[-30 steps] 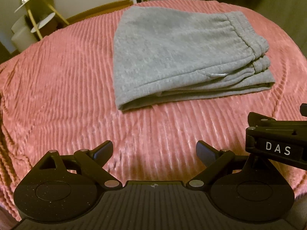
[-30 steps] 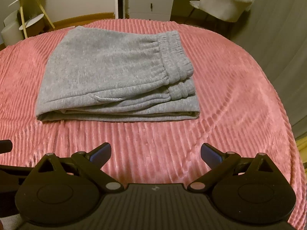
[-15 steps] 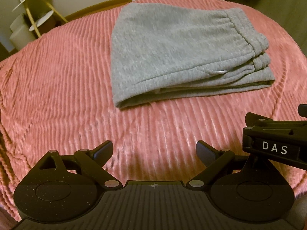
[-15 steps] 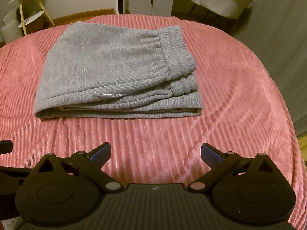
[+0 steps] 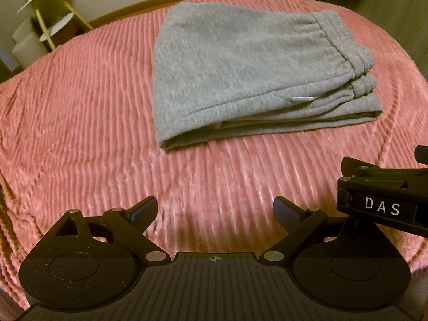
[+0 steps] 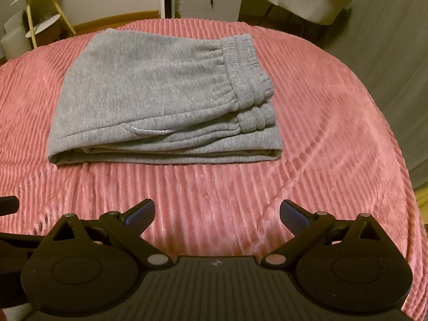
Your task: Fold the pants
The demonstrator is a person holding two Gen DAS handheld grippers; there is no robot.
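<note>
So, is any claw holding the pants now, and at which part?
Nothing is held. The left claw and the right claw are both open and apart from the folded grey pants.

Grey sweatpants [image 5: 240,80] folded on pink ribbed blanket [image 5: 80,120]; left gripper [image 5: 215,211] empty, jaws apart, near the sweatpants, not touching.

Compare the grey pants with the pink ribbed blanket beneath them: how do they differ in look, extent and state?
The grey pants are plain fleece with a gathered elastic waistband; the pink blanket has raised ribs all over. The pants are folded into a compact layered stack; the blanket lies spread out. The pants cover only the middle; the blanket reaches far past them on every side. Both are soft fabric, and neither is held by a gripper.
</note>
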